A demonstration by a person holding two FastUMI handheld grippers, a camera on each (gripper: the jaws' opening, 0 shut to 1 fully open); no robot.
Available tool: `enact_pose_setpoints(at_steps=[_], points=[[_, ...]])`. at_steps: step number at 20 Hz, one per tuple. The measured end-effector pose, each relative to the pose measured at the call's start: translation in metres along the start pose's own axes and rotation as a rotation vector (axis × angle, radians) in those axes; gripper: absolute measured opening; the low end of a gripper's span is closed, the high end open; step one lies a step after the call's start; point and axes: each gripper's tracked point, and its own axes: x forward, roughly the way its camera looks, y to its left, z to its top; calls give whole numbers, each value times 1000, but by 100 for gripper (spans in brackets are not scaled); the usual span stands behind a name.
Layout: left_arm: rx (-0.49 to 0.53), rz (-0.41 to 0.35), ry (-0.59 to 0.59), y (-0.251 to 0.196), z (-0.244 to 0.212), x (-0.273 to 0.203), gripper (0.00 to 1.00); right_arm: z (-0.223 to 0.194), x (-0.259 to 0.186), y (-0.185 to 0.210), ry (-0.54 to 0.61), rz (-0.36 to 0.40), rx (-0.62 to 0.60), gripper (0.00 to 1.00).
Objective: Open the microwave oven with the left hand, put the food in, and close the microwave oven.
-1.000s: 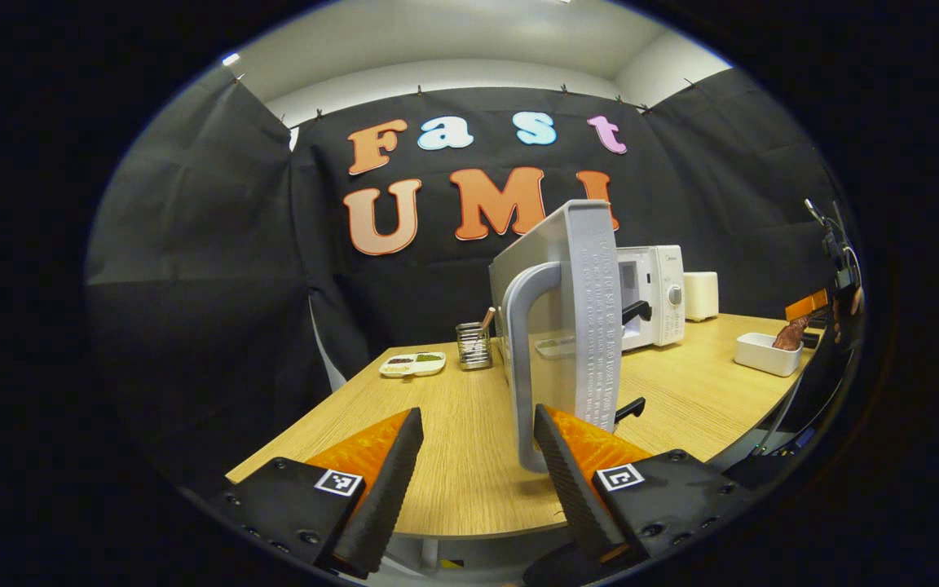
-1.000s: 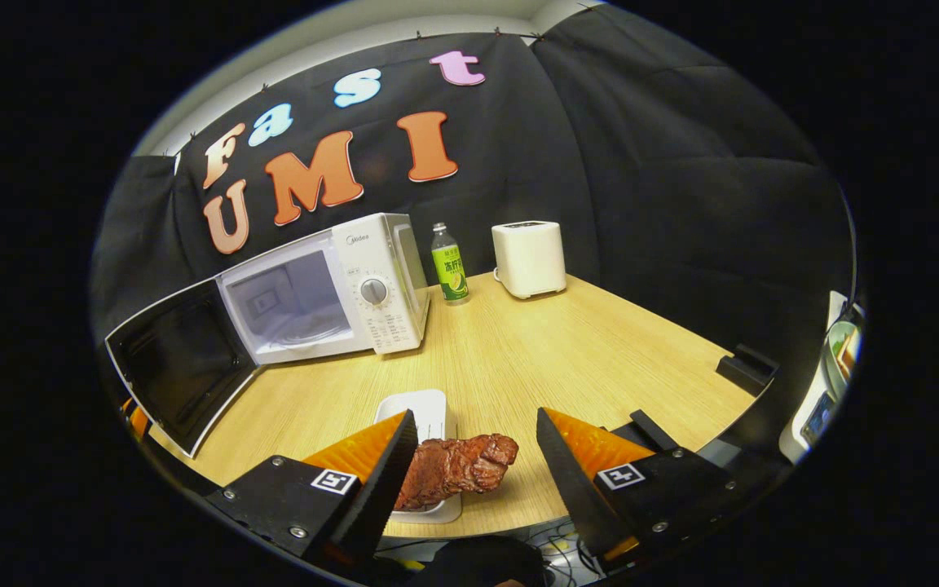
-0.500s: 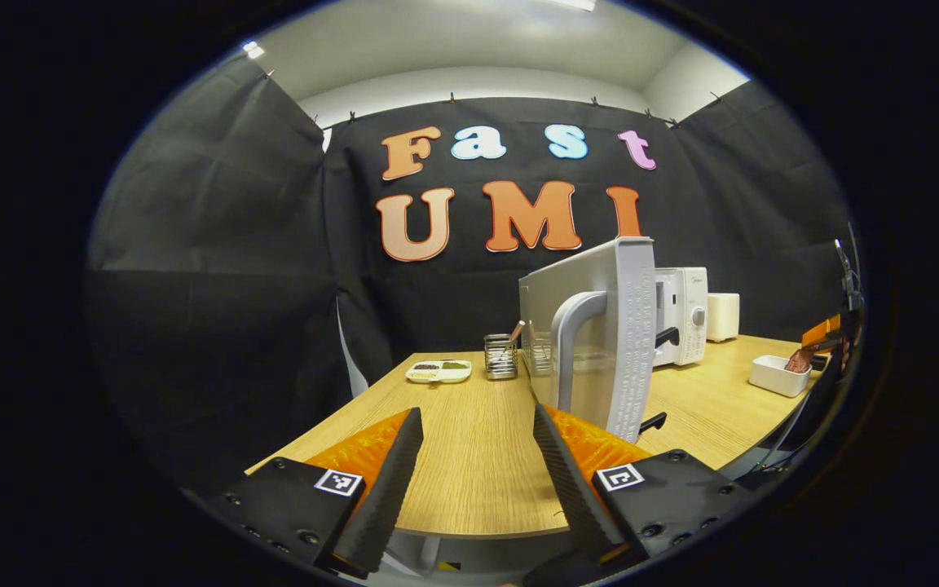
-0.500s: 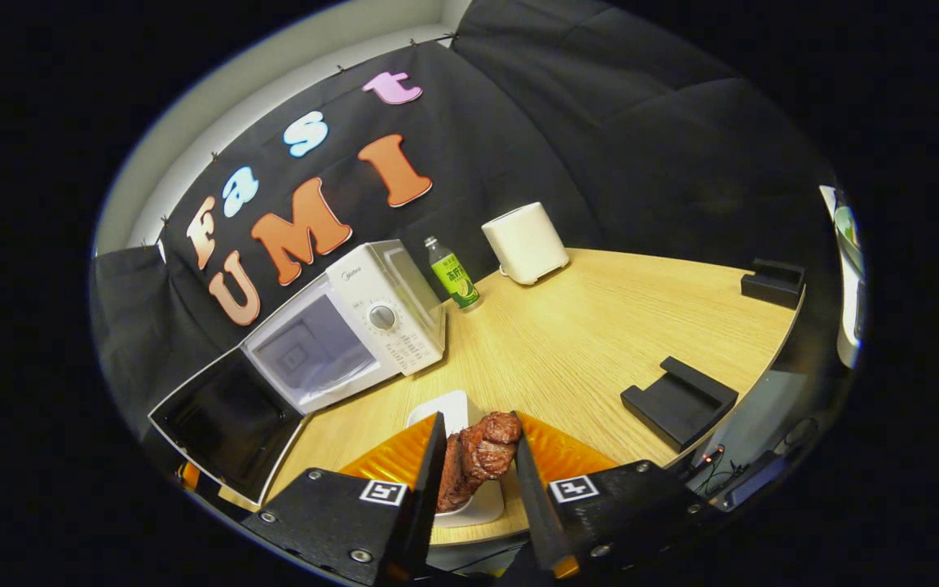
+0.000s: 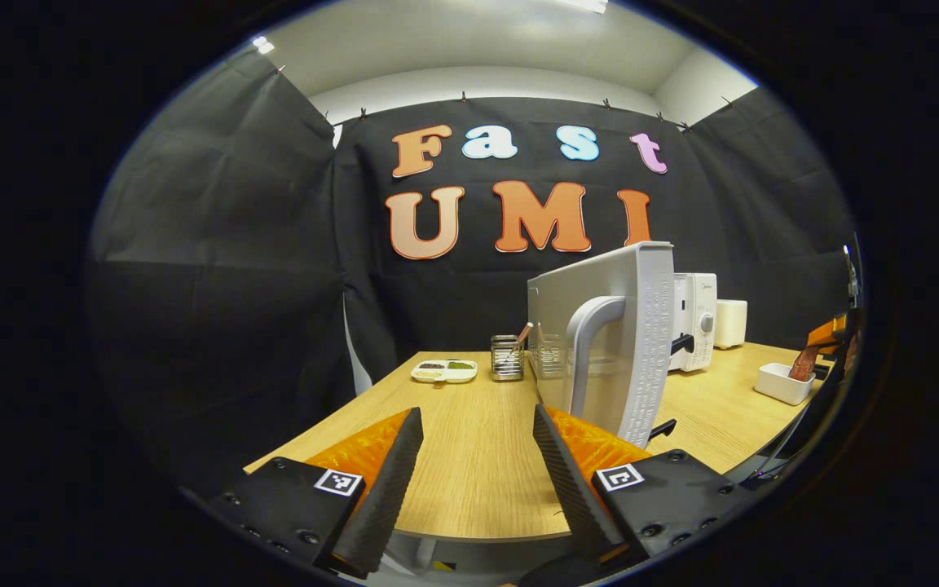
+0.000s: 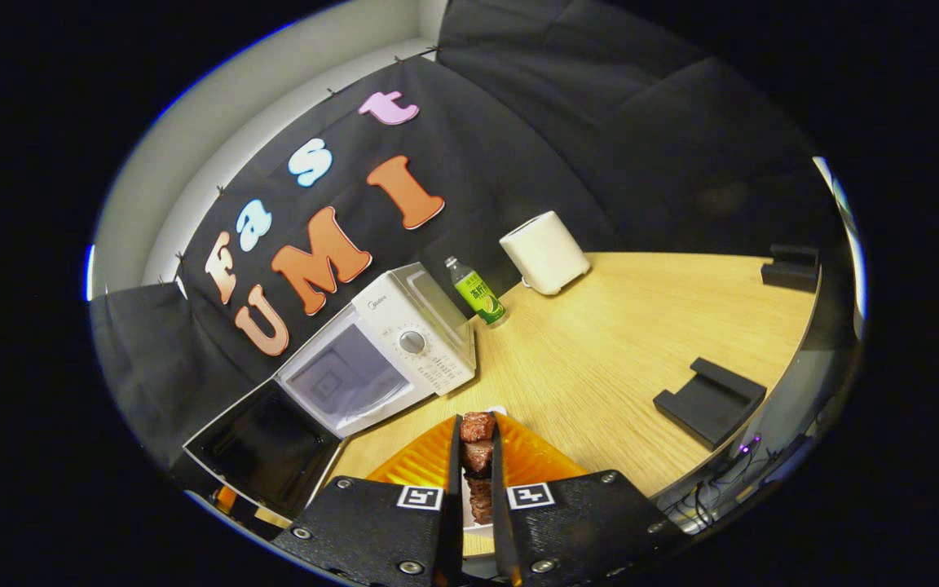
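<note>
On the table [image 6: 600, 342] we are seeing the microwave [image 6: 380, 359] with its door [image 5: 608, 342] swung wide; the left gripper [image 5: 473, 452] is hanging spread apart near the handle [image 5: 588, 342], while the right gripper [image 6: 476, 456] is squeezing the meat [image 6: 478, 444] above its dish [image 5: 781, 381].

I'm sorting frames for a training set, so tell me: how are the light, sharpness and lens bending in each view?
Left gripper view: even ceiling light, sharp; the fisheye bows the table edge, and the open microwave door looms large. Right gripper view: sharp too, horizon tilted; pale glare on the microwave cavity, and the meat sits in shade between the right gripper fingers.
</note>
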Motion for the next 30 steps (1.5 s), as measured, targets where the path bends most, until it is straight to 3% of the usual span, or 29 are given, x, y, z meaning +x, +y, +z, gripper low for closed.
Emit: enact_pose_setpoints(at_steps=[6, 12, 13, 14, 15, 24, 25, 30], points=[[-10, 17, -23, 7, 4, 0, 81, 23, 17, 32, -8, 35, -117, 14], [-25, 18, -29, 7, 4, 5, 81, 20, 42, 86, 37, 137, -211, 14], [-37, 15, -32, 6, 5, 5, 89, 18, 47, 97, 44, 156, -223, 14], [-42, 14, -32, 5, 4, 5, 89, 15, 51, 105, 50, 171, -233, 14], [-42, 17, -32, 5, 3, 6, 81, 14, 57, 113, 54, 182, -238, 14], [-39, 47, -14, 10, -6, 4, 81, 18, 118, 180, -5, 246, -260, 14], [-38, 55, -10, 10, -8, 4, 89, 18, 125, 188, -10, 255, -252, 14], [-3, 99, -4, 15, -6, 7, 89, 16, 159, 224, -48, 273, -193, 14]])
